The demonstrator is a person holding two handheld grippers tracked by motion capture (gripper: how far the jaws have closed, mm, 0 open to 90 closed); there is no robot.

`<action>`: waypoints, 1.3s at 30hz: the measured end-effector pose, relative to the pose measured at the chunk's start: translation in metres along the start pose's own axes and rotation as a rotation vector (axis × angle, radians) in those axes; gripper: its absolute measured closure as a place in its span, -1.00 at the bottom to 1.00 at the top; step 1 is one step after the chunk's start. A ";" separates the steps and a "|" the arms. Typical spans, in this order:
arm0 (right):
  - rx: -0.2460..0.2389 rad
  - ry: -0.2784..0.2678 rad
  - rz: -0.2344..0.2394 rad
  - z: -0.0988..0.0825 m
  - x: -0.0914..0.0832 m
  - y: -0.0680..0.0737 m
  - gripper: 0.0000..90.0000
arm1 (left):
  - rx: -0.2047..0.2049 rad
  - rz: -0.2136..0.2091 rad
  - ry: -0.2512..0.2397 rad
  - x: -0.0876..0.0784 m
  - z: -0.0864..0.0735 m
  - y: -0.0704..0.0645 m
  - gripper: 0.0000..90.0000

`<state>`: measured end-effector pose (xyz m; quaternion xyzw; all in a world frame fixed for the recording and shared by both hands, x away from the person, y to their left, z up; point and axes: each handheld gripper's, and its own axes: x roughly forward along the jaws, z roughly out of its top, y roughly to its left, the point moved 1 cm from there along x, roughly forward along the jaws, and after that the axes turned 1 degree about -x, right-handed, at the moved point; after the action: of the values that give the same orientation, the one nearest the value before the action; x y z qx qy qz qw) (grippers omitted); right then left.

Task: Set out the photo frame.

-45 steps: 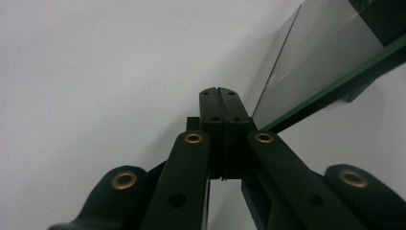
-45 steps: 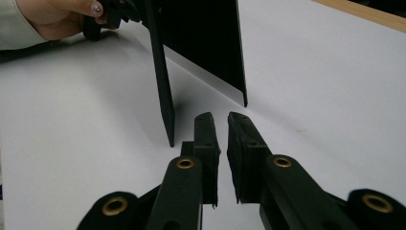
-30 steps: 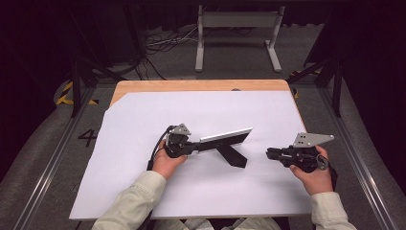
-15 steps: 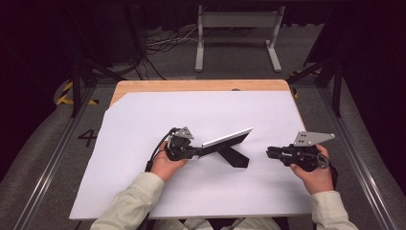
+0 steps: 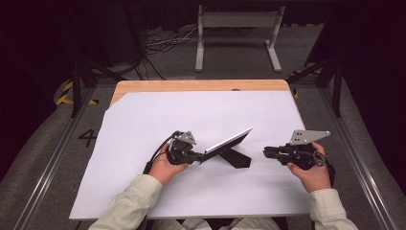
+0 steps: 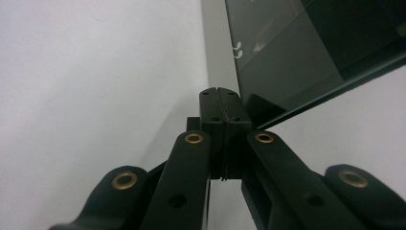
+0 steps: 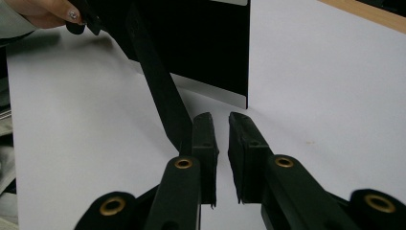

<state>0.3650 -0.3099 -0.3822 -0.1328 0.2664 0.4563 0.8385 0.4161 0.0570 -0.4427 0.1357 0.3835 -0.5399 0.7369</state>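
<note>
A dark, flat tablet-like panel stands tilted on the white sheet, propped by a black kickstand. My left gripper lies at its lower left corner. In the left gripper view the left gripper has its pads pressed together, shut, and the glass face of the panel rises just beyond them. My right gripper hovers to the right of the stand, pointing at it. The right gripper shows a narrow gap with nothing in it, facing the panel's black back and the strut.
The white sheet covers most of a wooden table. On the floor beyond stand a metal frame and loose cables. Rails run along both sides of the table.
My left hand and the panel's near corner have slid slightly toward the person, and the panel now tilts a little steeper. The right hand has stayed put.
</note>
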 end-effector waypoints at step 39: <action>-0.027 0.037 0.007 0.008 -0.001 0.008 0.81 | 0.197 -0.144 0.137 0.023 0.006 -0.042 1.00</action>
<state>0.3606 -0.3030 -0.3752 -0.1515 0.2760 0.4604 0.8300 0.3836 0.0215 -0.4466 0.2163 0.3869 -0.6158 0.6514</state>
